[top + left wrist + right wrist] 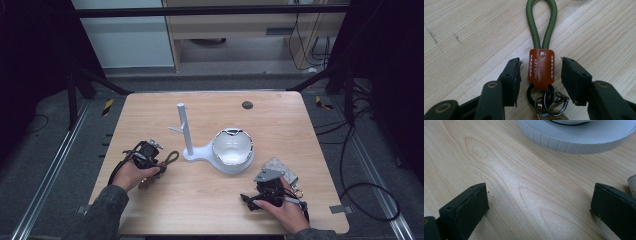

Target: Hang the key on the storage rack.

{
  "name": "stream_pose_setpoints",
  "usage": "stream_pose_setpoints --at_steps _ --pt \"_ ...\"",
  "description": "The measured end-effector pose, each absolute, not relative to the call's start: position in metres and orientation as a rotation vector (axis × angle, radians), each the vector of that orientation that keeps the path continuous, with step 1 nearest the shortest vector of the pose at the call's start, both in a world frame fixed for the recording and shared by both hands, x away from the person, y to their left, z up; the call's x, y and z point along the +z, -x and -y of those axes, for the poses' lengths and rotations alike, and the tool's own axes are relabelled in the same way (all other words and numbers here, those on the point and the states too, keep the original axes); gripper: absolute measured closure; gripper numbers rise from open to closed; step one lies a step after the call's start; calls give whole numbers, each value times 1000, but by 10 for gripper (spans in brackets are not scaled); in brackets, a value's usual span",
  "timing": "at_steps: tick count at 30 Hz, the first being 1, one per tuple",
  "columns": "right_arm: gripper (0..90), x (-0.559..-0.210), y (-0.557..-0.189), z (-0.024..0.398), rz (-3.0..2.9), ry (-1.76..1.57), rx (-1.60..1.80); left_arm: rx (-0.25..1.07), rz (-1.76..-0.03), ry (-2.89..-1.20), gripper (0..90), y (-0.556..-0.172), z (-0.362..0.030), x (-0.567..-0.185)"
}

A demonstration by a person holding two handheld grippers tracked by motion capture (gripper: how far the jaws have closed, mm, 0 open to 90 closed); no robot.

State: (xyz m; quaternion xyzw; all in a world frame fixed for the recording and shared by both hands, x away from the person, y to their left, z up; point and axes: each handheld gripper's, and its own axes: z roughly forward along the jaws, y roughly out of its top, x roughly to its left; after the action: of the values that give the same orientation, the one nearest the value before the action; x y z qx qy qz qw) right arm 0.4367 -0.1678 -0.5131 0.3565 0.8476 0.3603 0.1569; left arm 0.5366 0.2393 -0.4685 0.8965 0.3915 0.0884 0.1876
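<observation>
The left gripper (pixel 540 75) has its jaws parted on either side of a brown leather tab (pixel 541 68), not touching it. The tab's green cord loop (pixel 541 22) runs ahead of the fingertips; dark metal rings (pixel 547 98) hang behind. The right gripper (pixel 537 207) is spread wide over bare table (pixel 506 182), with a white stand base (pixel 576 137) beyond its fingertips.
</observation>
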Motion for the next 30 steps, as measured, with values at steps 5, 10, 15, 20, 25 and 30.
stream_pose_setpoints --at_steps 5,10,15,20,25,30 --pt "13 -513 -437 168 -2427 -1020 1032 241 -1098 -2537 563 -539 -238 -468" --pt "13 -513 -437 168 -2427 -1021 1033 230 -1098 -2541 605 -541 -239 -469" --pt "13 -513 -436 168 -2426 -1023 1032 236 -1090 -2548 650 -542 -239 -469" --pt "14 -513 -436 168 -2426 -1023 1033 285 -1080 -2525 657 -537 -242 -462" --pt "13 -513 -436 168 -2426 -1023 1032 335 -1047 -2466 657 -522 -249 -450" --pt "13 -513 -436 168 -2427 -1023 1033 391 -1006 -2373 657 -503 -253 -438"
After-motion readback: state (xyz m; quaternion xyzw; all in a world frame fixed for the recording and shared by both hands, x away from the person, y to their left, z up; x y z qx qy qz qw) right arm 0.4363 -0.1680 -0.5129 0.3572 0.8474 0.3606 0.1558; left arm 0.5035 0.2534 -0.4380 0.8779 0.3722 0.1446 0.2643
